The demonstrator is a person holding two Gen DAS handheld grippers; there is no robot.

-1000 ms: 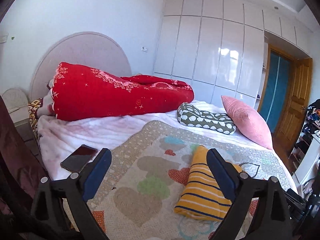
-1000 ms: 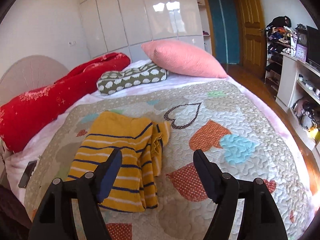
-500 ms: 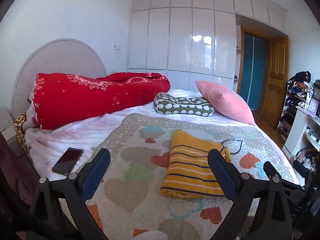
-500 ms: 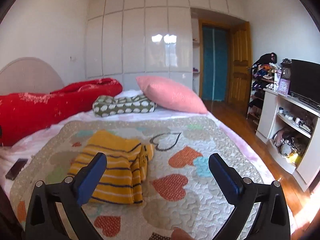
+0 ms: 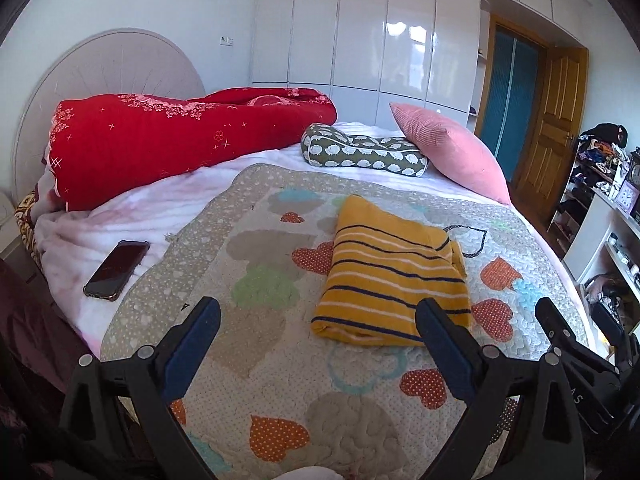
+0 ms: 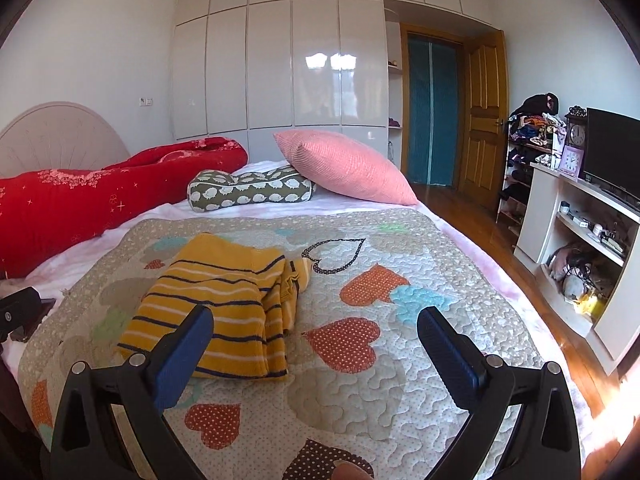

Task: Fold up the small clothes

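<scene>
A folded yellow garment with dark and white stripes [image 5: 394, 276] [image 6: 224, 304] lies on the heart-patterned quilt [image 5: 276, 272] [image 6: 400, 320] in the middle of the bed. My left gripper [image 5: 318, 316] hangs open above the quilt's near part, its right finger just in front of the garment's near edge, nothing between its pads. My right gripper [image 6: 314, 324] is open wide too, held above the quilt to the right of the garment and not touching it. The right gripper's frame shows at the right edge of the left wrist view.
A dark phone [image 5: 117, 269] lies on the white sheet at the left. At the head of the bed are a rolled red duvet [image 5: 180, 140], a green patterned bolster [image 6: 248, 190] and a pink pillow [image 6: 344, 166]. White shelves [image 6: 576, 240] and wooden floor flank the bed's right side.
The right gripper's jaws spread wider and it drew back to the right of the garment. The left gripper dipped toward the quilt, so the garment now sits nearer its right finger.
</scene>
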